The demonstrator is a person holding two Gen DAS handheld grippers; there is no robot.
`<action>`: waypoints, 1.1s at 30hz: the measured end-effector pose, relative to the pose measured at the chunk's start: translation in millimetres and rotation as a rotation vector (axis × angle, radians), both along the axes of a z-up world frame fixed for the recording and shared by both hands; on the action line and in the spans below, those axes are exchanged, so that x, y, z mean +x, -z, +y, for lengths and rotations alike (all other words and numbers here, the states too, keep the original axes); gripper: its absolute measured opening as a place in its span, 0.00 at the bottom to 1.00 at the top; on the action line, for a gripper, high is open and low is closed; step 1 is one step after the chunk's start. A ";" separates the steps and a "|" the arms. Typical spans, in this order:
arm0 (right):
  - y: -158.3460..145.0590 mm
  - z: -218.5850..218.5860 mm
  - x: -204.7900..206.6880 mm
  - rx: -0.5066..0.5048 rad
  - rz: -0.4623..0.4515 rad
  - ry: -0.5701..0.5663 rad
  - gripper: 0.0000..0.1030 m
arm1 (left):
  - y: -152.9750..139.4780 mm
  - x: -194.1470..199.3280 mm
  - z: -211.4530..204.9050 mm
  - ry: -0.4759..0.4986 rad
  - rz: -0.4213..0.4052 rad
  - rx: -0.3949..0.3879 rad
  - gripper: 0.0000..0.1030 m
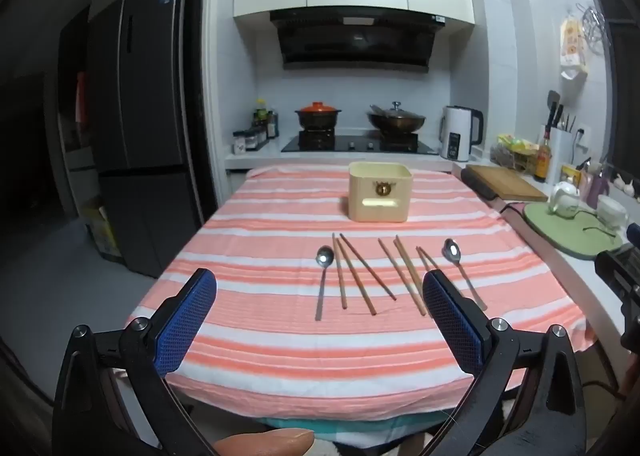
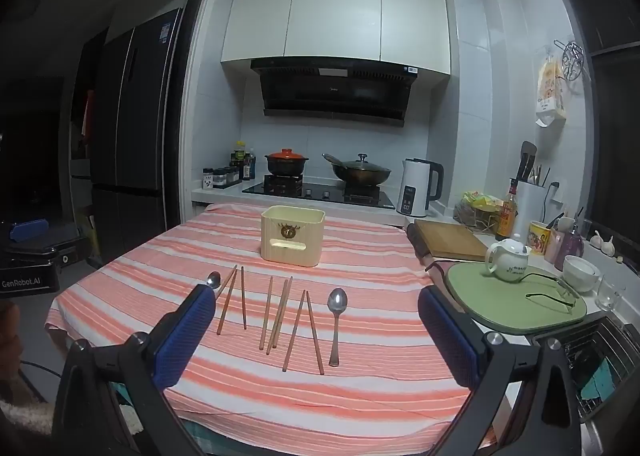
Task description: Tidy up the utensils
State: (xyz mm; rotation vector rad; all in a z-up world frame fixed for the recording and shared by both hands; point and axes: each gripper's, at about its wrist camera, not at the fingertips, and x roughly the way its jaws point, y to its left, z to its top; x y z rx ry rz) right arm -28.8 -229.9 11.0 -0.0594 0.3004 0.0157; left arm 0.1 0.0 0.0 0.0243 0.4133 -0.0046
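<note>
Utensils: chopsticks [image 2: 276, 312] and two spoons [image 2: 336, 320] lie in a row on the striped cloth [image 2: 360, 396], box [image 2: 292, 236] behind. Left gripper [image 1: 318, 296] and right gripper [image 2: 316, 308]: both spread wide, empty, tilted slightly down, above the near edge.

White cabinets [image 2: 336, 12], black hood [image 2: 334, 92], dark fridge [image 2: 132, 120] (left), tiled walls [image 2: 472, 104]

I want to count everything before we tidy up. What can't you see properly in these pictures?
- Inside of the cream utensil box: both views, its front wall hides it.
- Left spoon: right wrist view, the right gripper finger covers its handle.
- Rightmost chopsticks: left wrist view, the left gripper finger hides their near ends.
- Emblem on the box: too small and blurred.
</note>
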 end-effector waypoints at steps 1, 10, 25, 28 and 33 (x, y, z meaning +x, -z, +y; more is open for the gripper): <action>0.3 0.0 -0.4 0.007 -0.015 -0.003 1.00 | 0.0 0.1 0.0 0.000 0.003 -0.002 1.00; 4.8 -0.5 3.2 0.002 0.004 -0.007 1.00 | -0.3 -0.4 -0.2 0.002 0.008 -0.010 1.00; 3.5 -4.9 3.9 0.016 0.005 -0.009 1.00 | 5.8 1.0 -2.4 0.009 0.023 0.002 1.00; 3.9 -4.5 4.1 0.018 0.006 -0.009 1.00 | 5.2 2.5 -3.1 0.010 0.029 0.004 1.00; 5.2 -3.7 4.9 0.018 0.009 -0.008 1.00 | 4.3 3.6 -3.3 0.017 0.033 0.011 1.00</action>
